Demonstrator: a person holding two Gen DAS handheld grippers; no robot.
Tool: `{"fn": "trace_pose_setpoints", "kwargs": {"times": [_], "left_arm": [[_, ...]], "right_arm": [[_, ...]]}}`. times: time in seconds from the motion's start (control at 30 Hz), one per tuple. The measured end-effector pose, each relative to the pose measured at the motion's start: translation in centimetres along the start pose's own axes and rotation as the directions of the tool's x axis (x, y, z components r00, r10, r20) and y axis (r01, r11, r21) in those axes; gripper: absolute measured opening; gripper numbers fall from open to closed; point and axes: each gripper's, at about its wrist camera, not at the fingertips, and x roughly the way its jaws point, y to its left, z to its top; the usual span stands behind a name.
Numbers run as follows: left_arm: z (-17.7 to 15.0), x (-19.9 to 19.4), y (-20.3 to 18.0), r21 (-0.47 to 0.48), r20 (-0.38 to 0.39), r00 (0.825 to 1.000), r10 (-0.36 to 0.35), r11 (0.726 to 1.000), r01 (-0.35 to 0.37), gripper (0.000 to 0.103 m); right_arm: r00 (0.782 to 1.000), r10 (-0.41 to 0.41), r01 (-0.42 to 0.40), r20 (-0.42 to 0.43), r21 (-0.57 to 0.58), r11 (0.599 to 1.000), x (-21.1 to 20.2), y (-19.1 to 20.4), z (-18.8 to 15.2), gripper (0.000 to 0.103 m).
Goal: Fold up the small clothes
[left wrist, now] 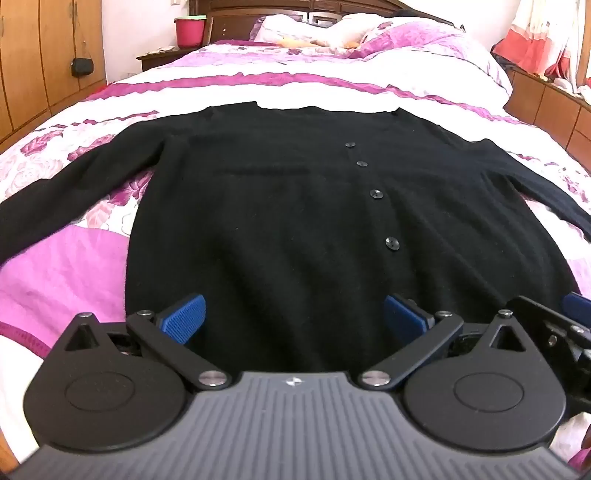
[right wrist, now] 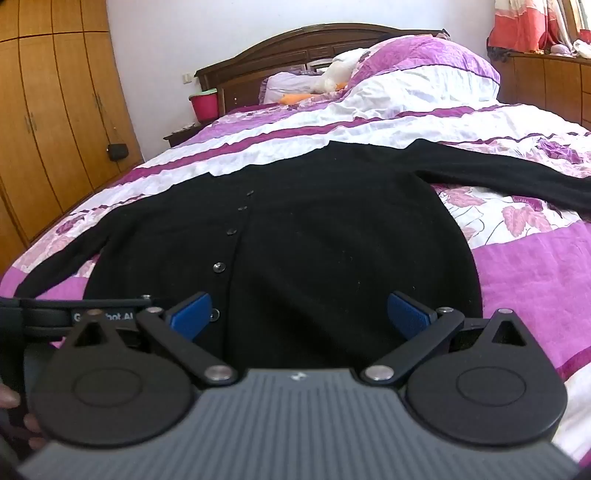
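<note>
A red bucket (left wrist: 189,31) with a green rim is seen at the far left, standing on a wooden nightstand (left wrist: 159,57) beside the headboard (right wrist: 314,48); what it holds cannot be made out. A small black pouch (left wrist: 81,66) is hung on the wardrobe (left wrist: 44,55) at the far left. The black cardigan (left wrist: 295,206) is laid flat and face up on the pink and white floral bedspread (left wrist: 74,258), its hem nearest and its neckline toward the far pillows (right wrist: 424,62). It is buttoned, a line of dark buttons (left wrist: 375,194) running up the front. Its sleeves are spread outward, one to the left (left wrist: 55,199) and one to the right (right wrist: 517,173), both lying flat on the bedspread. The left gripper (left wrist: 293,317) is held low over the near hem, tilted downward, with its blue pads (left wrist: 184,317) spread wide apart and nothing pinched between them; whether the pads touch the fabric cannot be told. The right gripper (right wrist: 299,317) is held just to the right of it, also tilted down over the hem at a shallower angle, its fingers likewise released and wide, with the lowest button showing beside its left pad (right wrist: 192,314). In the left wrist view, part of the right gripper is seen at the right edge. In the right wrist view, fingertips (right wrist: 11,400) of a person's hand are glimpsed at the near left edge, behind the left gripper's body.
</note>
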Motion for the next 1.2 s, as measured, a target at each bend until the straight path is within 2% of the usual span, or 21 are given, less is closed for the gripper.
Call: {"fn": "trace_pose_setpoints", "kwargs": {"times": [1.2], "left_arm": [[0.20,-1.03,-0.16,0.002,0.010,1.000,0.020,1.000,-0.020,0.103]], "right_arm": [[1.000,0.009,-0.009,-0.014,-0.016,1.000,-0.21,0.25,0.16,0.103]]}}
